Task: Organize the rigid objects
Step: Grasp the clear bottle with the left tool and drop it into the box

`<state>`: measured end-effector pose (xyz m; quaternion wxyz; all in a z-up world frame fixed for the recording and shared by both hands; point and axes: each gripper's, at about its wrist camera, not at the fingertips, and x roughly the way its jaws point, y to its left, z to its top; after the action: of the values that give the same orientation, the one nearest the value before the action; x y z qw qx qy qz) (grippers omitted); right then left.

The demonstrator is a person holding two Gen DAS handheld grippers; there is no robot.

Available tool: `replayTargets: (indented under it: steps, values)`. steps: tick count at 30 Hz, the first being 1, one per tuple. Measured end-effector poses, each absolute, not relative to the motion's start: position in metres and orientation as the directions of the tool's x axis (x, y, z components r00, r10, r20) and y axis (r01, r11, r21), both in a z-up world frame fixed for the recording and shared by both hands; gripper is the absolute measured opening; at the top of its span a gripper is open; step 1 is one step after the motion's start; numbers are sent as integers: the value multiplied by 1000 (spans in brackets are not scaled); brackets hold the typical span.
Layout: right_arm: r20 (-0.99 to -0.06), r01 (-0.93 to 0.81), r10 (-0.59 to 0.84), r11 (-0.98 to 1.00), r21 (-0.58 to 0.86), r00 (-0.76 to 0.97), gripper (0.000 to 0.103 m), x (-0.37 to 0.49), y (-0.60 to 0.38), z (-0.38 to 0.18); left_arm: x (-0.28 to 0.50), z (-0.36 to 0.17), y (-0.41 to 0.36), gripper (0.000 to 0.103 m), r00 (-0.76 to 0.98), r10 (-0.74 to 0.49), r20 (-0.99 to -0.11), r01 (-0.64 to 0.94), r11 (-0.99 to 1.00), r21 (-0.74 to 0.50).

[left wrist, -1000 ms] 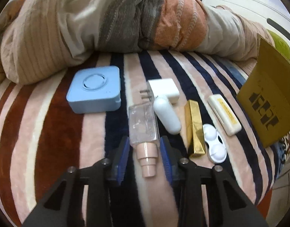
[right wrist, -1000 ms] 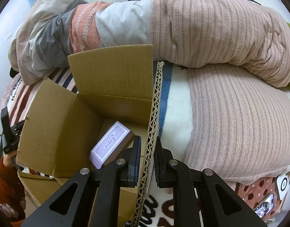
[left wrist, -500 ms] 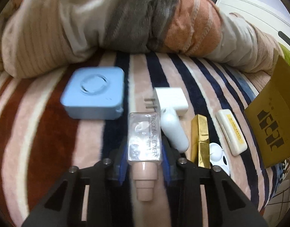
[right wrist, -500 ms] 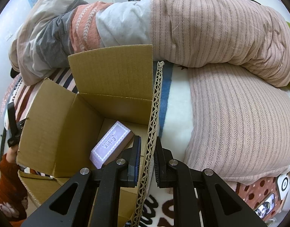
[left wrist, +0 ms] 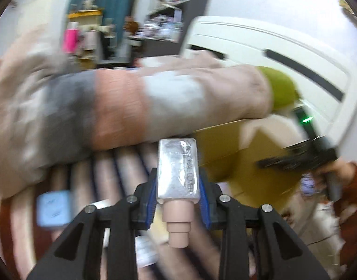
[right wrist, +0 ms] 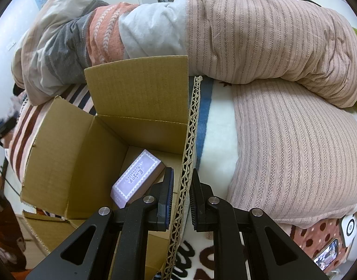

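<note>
**Bottle lifted over the striped bed, box flap pinned**

Striped bedding in pink, brown and navy (left wrist: 90,177) fills the blurred left wrist view, with a rolled quilt in grey, orange and beige bands (left wrist: 113,107) behind it. Above that bed the left gripper (left wrist: 177,196) clamps a clear rectangular cosmetic bottle with a stepped beige cap (left wrist: 177,172). Its blue pads press both narrow sides of the glass body, the cap points back toward the camera, and dark lettering runs along one edge. A pale blue square box (left wrist: 53,207) lies on the bedding at lower left.

At right stands the open brown cardboard box (right wrist: 69,154). The right gripper (right wrist: 180,186) is closed on its corrugated flap edge (right wrist: 192,126). Inside lies a small lilac printed carton (right wrist: 135,177).
</note>
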<state>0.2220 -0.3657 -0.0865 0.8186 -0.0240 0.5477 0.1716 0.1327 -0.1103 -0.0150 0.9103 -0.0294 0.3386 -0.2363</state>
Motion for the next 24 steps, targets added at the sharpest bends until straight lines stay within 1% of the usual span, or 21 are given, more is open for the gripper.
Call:
replayTargets:
  steps: [3, 5, 6, 7, 9, 11, 12, 15, 19, 23, 24]
  values:
    - [-904, -309, 255, 940, 148, 343, 9, 222, -365, -86, 151, -11, -166, 28, 604, -480, -637, 482, 856, -187]
    - [-904, -310, 255, 939, 148, 343, 9, 222, -365, -86, 168, -17, -194, 28, 526, -492, -693, 497, 840, -219]
    - [-904, -312, 256, 939, 148, 343, 9, 222, -365, -86, 178, -25, -208, 28, 491, -461, -739, 478, 852, -214]
    - [-904, -313, 257, 938, 149, 342, 9, 222, -365, -86, 178, -32, -214, 28, 483, -430, -763, 469, 863, -190]
    - [-903, -314, 259, 938, 150, 342, 9, 222, -366, -86, 186, -46, -229, 28, 471, -347, -811, 457, 882, -113]
    - [-903, -315, 259, 937, 149, 342, 9, 221, -366, -86, 189, -58, -233, 28, 449, -317, -835, 452, 887, -93]
    - [-903, -315, 258, 937, 148, 343, 9, 220, -365, -86, 190, -62, -235, 28, 443, -307, -842, 453, 887, -84]
    - [-903, -318, 260, 936, 149, 342, 10, 220, -364, -86, 188, -69, -232, 28, 427, -323, -844, 457, 883, -107]
    - [-904, -318, 258, 937, 147, 341, 12, 220, -363, -86, 189, -64, -235, 28, 450, -298, -842, 453, 888, -72]
    - [-906, -323, 249, 937, 135, 342, 12, 218, -361, -86, 177, -48, -219, 28, 480, -354, -803, 460, 880, -113]
    - [-907, -322, 249, 937, 136, 340, 12, 218, -361, -86, 171, -37, -208, 32, 502, -379, -777, 460, 878, -132]
